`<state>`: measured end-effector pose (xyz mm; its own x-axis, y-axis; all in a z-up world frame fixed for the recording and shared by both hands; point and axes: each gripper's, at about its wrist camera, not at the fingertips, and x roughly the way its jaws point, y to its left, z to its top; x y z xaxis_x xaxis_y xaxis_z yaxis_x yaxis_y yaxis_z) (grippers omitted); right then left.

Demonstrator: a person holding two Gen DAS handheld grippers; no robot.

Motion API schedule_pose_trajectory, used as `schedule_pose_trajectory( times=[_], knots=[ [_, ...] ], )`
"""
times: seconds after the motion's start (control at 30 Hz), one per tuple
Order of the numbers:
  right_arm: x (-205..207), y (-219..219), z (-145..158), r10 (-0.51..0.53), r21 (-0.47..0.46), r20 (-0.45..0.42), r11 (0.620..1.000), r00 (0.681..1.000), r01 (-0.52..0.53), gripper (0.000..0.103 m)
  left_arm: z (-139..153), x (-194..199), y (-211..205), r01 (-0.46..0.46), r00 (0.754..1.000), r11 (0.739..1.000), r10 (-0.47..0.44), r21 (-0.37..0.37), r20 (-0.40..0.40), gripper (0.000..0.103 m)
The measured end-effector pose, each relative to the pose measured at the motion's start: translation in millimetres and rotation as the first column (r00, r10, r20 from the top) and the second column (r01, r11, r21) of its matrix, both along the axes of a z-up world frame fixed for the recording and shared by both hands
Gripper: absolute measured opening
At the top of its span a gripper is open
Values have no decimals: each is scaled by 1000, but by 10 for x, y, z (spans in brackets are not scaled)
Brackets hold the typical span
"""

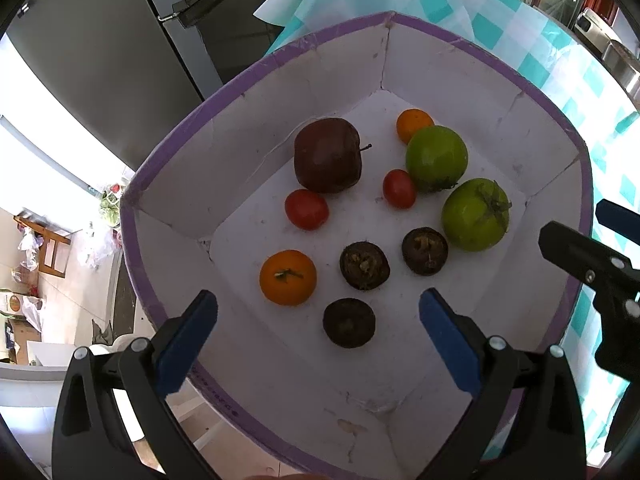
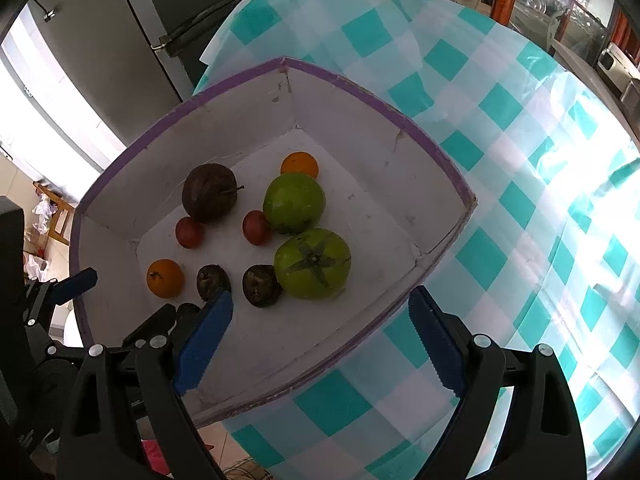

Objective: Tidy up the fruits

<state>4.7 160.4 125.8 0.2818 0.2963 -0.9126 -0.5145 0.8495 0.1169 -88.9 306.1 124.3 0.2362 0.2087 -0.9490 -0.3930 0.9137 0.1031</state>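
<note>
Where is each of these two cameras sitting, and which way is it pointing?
Left wrist: on the left gripper, looking down between its open blue fingers into the purple-rimmed box; the right gripper pokes in at the right.
Right wrist: on the right gripper, open, over the box's near rim and the checked tablecloth.
Shared: the box and its fruit, including the dark red apple.

A white box (image 1: 436, 76) with a purple rim holds all the fruit on its floor. A dark red apple (image 1: 328, 155) lies on its side, its stem pointing right. Two green tomatoes (image 1: 437, 157) (image 1: 476, 215) sit close together at the right, two small red tomatoes (image 1: 307, 209) (image 1: 399, 189) near the middle, two oranges (image 1: 288, 277) (image 1: 414, 124) well apart, and three dark brown round fruits (image 1: 364, 265) (image 1: 425, 251) (image 1: 349, 323) at the near side.
</note>
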Motion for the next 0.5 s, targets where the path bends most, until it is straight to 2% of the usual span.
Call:
schedule_pose_trajectory(
  times=[0.3,0.5],
  knots=[
    [-31,67,22,5,-15,35,1000,999,-5,87,-72,17,43,4,1000,1000,-4,17,-26,101],
    [-112,191,23,18,-32,88,999,996,-15,87,-149,49,128,8,999,1000,-8,17,-46,101]
  ],
)
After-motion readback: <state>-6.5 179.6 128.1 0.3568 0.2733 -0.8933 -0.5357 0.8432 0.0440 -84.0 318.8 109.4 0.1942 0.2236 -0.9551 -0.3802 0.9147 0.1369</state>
